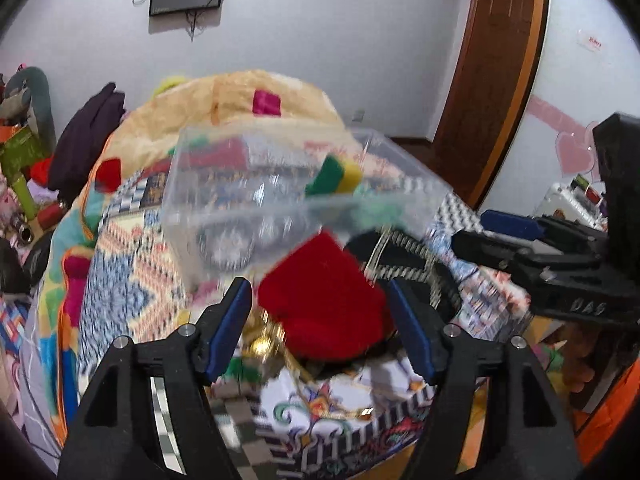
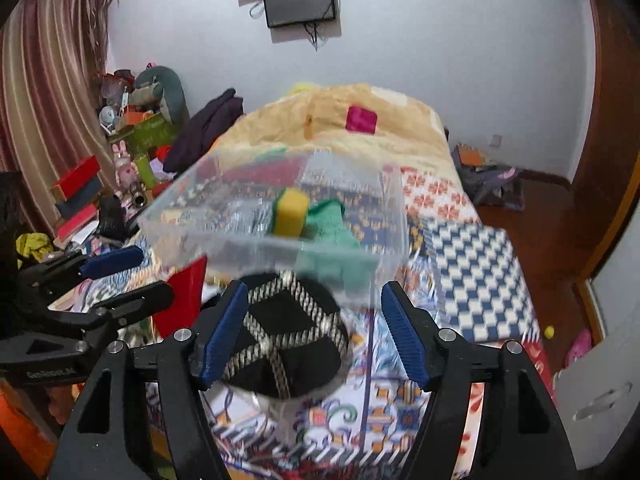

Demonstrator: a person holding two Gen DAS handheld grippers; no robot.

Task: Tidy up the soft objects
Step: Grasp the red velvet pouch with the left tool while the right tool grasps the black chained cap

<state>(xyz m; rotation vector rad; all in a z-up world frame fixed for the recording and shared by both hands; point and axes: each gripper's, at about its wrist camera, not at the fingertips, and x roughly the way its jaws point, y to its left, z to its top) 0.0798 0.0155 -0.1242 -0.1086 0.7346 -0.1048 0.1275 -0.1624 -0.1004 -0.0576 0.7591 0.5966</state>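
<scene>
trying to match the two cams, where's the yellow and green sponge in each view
Left wrist: the sponge sits upper centre-right, inside the clear bin.
Right wrist: the sponge sits near centre, in the same bin.
Shared landmark: the pink square on the beige quilt.

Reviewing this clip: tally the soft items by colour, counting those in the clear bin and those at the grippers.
Yellow-and-green sponge in the clear bin: 1
Green cloth in the bin: 1
Red pouch between the left gripper's fingers: 1
Black item with striped bands at the right gripper: 1
Total: 4
</scene>
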